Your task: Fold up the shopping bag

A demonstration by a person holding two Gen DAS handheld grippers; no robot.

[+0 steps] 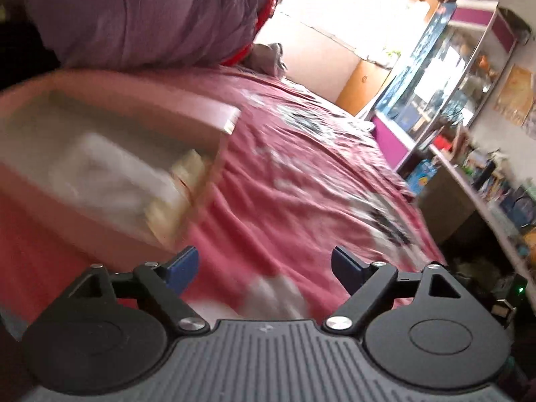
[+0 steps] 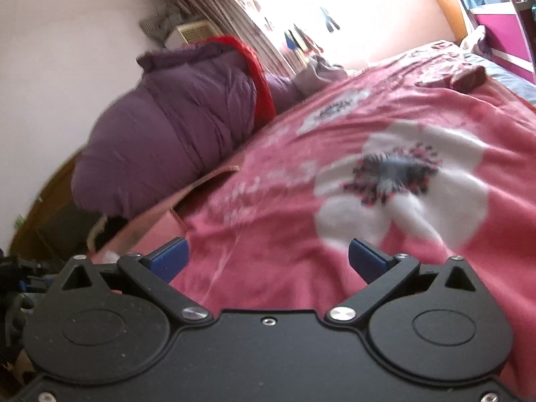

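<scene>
Bag (image 1: 110,154) fills only the left view; left tool (image 1: 264,268) and right tool (image 2: 268,258) gape wide, empty.

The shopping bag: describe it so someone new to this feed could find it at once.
Start at the bed under its red flowered blanket. At the head end lies a big purple duvet bundle; the shopping bag lies just below it, in front of the open left tool. It is the only stiff, flat-sided pale pink paper thing there, with a cream handle.
</scene>
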